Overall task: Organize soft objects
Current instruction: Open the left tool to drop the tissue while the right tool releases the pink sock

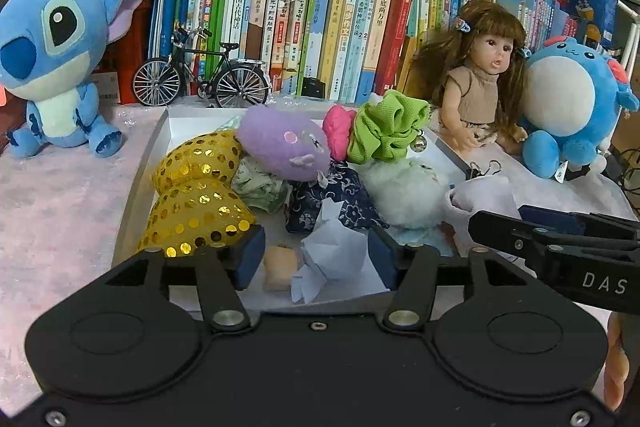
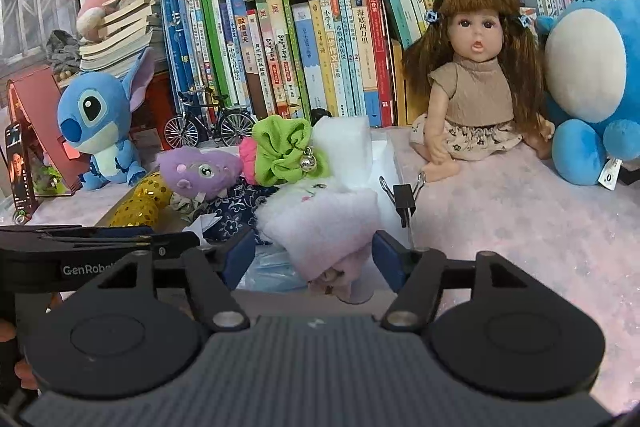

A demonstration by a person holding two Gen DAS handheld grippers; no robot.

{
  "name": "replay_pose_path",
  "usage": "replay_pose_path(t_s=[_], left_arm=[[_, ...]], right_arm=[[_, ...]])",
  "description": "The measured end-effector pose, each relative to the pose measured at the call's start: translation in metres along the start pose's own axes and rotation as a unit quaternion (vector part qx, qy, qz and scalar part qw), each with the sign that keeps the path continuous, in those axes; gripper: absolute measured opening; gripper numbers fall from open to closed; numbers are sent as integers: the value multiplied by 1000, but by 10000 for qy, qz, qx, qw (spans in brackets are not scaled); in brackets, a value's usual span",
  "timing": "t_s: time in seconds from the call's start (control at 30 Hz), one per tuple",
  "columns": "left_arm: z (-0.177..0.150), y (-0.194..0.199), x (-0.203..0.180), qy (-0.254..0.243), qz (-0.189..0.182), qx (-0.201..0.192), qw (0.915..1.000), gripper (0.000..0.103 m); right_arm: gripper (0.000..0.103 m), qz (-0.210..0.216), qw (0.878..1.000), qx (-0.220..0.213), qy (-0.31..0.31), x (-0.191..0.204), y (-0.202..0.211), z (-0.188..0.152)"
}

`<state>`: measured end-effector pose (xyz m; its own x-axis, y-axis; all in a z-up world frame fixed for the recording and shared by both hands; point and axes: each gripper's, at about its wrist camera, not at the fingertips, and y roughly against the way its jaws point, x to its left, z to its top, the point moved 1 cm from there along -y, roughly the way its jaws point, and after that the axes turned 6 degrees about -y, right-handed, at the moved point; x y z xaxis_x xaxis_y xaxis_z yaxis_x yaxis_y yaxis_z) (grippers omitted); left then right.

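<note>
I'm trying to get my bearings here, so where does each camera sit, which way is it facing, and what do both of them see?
Left wrist: on the left gripper, facing the white tray and bookshelf; its open fingers straddle a paper scrap, right gripper at right.
Right wrist: on the right gripper, same direction; open fingers flank a pale pink cloth.
Shared: doll, blue plush, green scrunchie.

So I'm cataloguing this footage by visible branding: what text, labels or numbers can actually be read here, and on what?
"DAS": white letters on the right gripper's black arm, cut off by the frame edge.
"GenRobo": on the left gripper's arm, cut off by the other gripper.
"海底两万里": on a book spine.
"2": on two neighbouring book spines.
Other spines carry Chinese titles, too small to read reliably.
</note>
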<state>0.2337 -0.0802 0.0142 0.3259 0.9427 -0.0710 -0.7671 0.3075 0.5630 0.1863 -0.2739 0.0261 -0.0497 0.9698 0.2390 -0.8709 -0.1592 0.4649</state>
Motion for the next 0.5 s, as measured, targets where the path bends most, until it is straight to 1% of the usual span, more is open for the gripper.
replay_pose_path(t_s=[0.13,0.33,0.4,0.5], left_arm=[[-1,5,-2,-39,-3,-30,10000,67],[-3,15,-2,-99,99,-115,9998,81],[-3,20,-1,-141,178,-164,9996,84],[-5,27,2,-184,290,-204,9992,85]], right_arm=[[83,-14,10000,-42,71,3,5,0],[87,50,9999,-102,106,5,15,-2],[88,44,9998,-142,167,8,19,-3],[89,8,9994,-208,270,12,25,-4]])
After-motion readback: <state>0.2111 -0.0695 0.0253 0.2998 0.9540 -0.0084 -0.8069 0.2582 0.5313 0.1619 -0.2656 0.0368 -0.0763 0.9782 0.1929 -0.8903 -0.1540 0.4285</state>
